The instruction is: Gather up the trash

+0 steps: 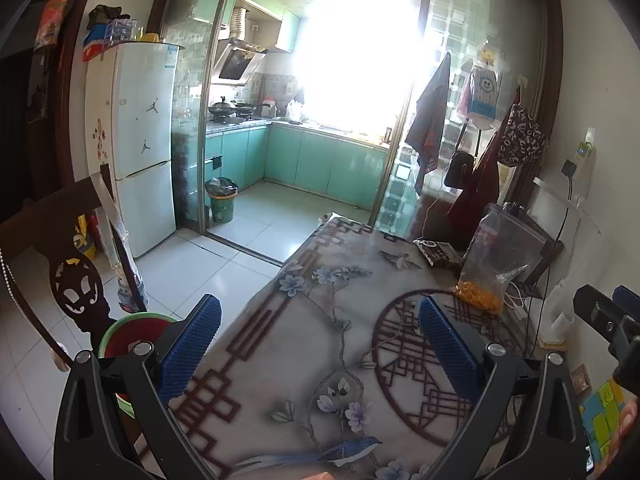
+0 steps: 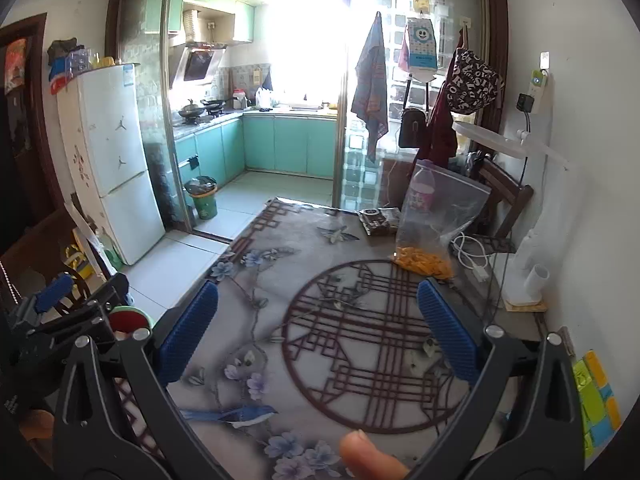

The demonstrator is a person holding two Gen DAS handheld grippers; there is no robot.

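My left gripper [image 1: 320, 316] is open and empty above the patterned table [image 1: 320, 340]. My right gripper [image 2: 318, 304] is open and empty over the same table [image 2: 300, 280]. A clear plastic bag with orange bits [image 1: 486, 276] stands at the table's far right; it also shows in the right wrist view [image 2: 430, 236]. A dark wrapper [image 1: 438, 254] lies behind it, also in the right wrist view [image 2: 380, 220]. A small scrap [image 2: 430, 346] lies by my right finger. A red and green basin [image 1: 132, 332] sits left of the table.
A green trash bin [image 1: 221, 200] stands on the kitchen floor, also in the right wrist view [image 2: 202, 196]. A white fridge [image 1: 140, 140] stands on the left. A carved wooden chair [image 1: 76, 280] is at the table's left. A white lamp base [image 2: 524, 276] and charger cables [image 2: 472, 256] are at the right.
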